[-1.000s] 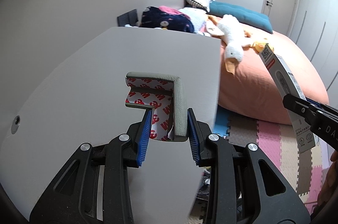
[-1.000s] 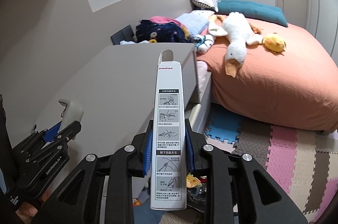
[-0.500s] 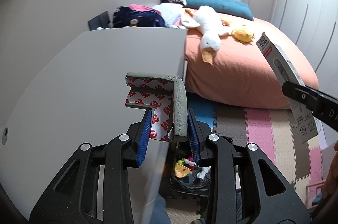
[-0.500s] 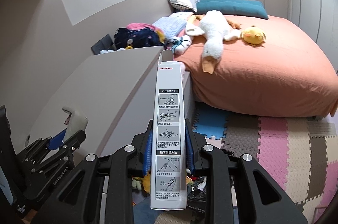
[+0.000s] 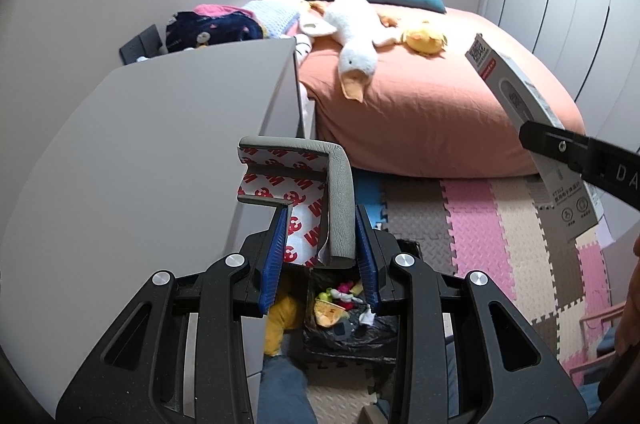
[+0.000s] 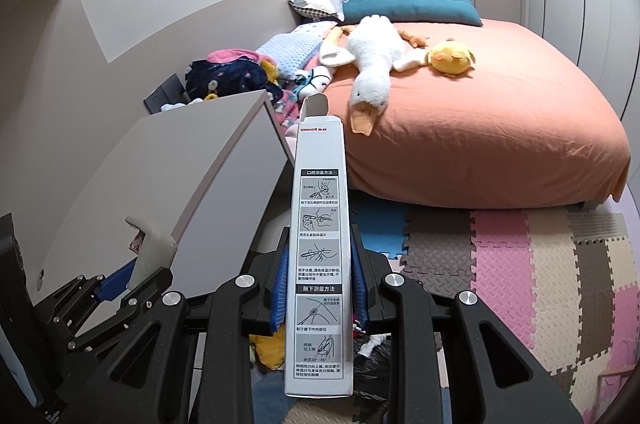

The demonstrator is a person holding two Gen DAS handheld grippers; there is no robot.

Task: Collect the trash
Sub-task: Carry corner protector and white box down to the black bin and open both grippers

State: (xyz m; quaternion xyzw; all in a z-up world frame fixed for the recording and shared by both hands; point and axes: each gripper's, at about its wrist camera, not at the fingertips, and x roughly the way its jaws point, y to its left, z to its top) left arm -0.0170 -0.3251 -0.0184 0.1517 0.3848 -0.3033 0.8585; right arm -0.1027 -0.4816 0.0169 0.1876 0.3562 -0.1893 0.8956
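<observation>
**Both tongs loaded, over the bin**

Left tongs [image 5: 318, 256] clamped on a grey foam corner guard [image 5: 340, 199]; its red-on-white 3M adhesive backing shows only in the left view. Right view shows just the guard's pale back [image 6: 150, 248]. Right tongs [image 6: 318, 288] clamped on a tall white thermometer box [image 6: 320, 264]: "yuwell" in red at the top, Chinese instruction panels with line drawings. Left view shows its other face [image 5: 532, 127]: QR code, red band. Directly below the left tongs, a black-lined trash bin [image 5: 348, 328] with mixed scraps. Grey table [image 5: 160, 151] left, foam floor mat [image 6: 520, 264] right. Beyond, an orange bed [image 6: 480, 127] with a plush goose [image 6: 372, 63].
</observation>
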